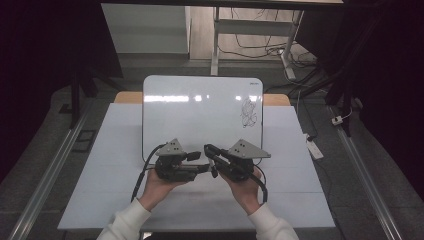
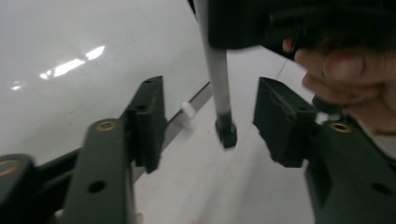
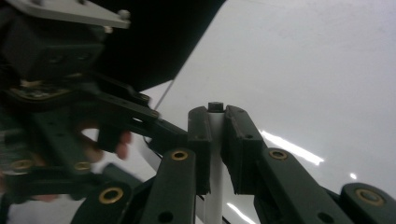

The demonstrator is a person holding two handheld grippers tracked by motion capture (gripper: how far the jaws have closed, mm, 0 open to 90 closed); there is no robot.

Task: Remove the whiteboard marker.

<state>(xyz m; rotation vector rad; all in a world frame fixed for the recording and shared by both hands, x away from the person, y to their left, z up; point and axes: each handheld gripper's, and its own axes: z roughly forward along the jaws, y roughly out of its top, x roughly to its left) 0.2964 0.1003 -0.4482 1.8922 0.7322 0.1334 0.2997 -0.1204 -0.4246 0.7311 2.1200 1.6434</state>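
A white table (image 1: 100, 165) stands on grey floor (image 1: 45, 135) between metal rails (image 1: 47, 172). Behind it, a white desk frame (image 1: 250, 27), tangled cables (image 1: 260, 50), and perhaps a power strip (image 1: 315, 148).

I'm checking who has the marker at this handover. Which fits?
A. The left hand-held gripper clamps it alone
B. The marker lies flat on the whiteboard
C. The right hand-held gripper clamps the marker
C: in the right gripper view, the right hand-held gripper is shut on the white marker, while the left hand-held gripper stands open around its black end.
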